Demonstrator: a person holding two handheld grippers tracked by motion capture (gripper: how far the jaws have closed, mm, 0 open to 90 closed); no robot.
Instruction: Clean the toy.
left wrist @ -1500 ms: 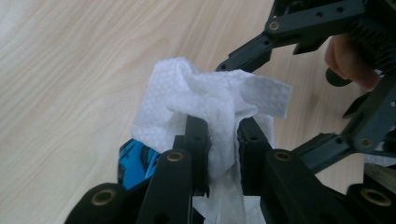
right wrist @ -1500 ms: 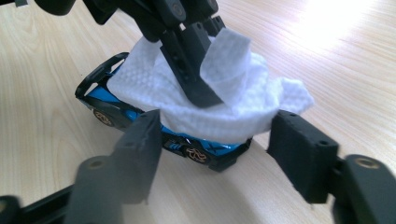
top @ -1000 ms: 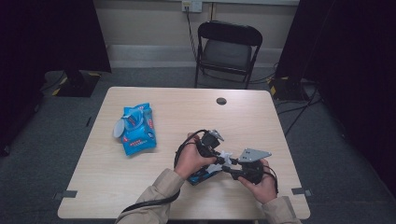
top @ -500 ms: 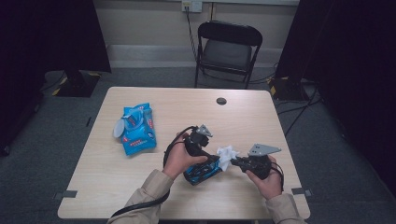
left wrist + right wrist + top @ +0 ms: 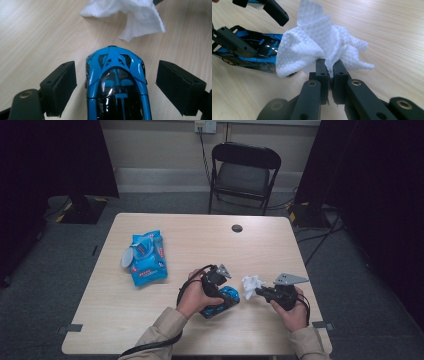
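Observation:
A blue and black toy car (image 5: 117, 85) lies on the wooden table (image 5: 200, 245). My left gripper (image 5: 117, 75) is open, its jaws standing either side of the car's front half without touching it. In the high view the left gripper (image 5: 224, 294) sits over the car (image 5: 212, 310) near the front middle of the table. My right gripper (image 5: 330, 66) is shut on a crumpled white wipe (image 5: 317, 45), held just right of the car (image 5: 254, 52). From above, the right gripper (image 5: 258, 291) and the wipe (image 5: 251, 282) are a short gap from the car's nose.
A blue pack of wet wipes (image 5: 146, 257) with its lid flap open lies on the left half of the table. A small black round cap (image 5: 237, 228) sits near the far edge. A black folding chair (image 5: 245, 170) stands behind the table.
My right gripper has pulled away to the right with the wipe, from against the car to a short gap from it. The left hand and car shifted slightly left.

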